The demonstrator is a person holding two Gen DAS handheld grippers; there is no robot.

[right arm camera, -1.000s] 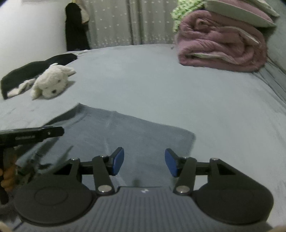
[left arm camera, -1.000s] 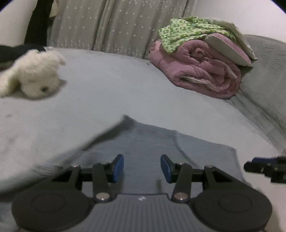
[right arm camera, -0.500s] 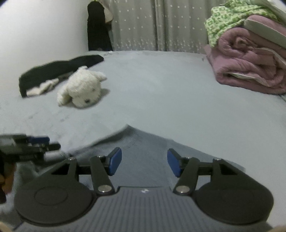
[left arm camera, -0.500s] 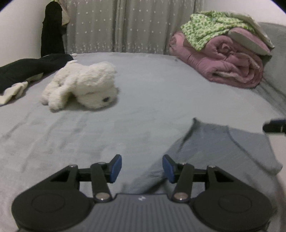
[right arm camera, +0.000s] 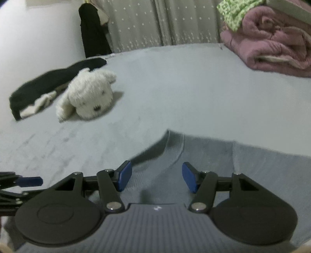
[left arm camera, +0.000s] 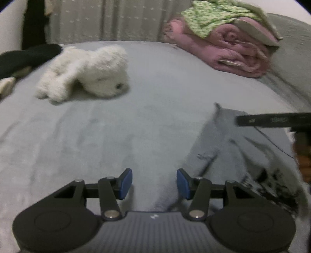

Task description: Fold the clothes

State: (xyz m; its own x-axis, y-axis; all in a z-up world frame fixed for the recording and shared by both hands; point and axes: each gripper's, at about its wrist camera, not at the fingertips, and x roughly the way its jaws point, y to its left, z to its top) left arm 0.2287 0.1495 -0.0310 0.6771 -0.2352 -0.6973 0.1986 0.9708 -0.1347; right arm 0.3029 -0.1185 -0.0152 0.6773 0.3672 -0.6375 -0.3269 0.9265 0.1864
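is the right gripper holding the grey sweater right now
No, the right gripper is open, its blue fingers spread apart above the grey sweater with nothing pinched between them.

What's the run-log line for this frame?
task: fold clothes | left hand-held gripper: open, over bed | right hand-held gripper: open, over grey sweater | sweater flat, ungrasped | plush toy beyond

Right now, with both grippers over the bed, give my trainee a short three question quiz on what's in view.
1. True or false: the right gripper has its fingers closed on the grey sweater.
2. Which lies nearest the white plush toy? A. black garment B. pink blanket C. grey sweater
3. Fill in: the green patterned cloth sits on top of the ____ blanket.

Key: 1 false, both grippers open and empty, left gripper too; 2 A; 3 pink.
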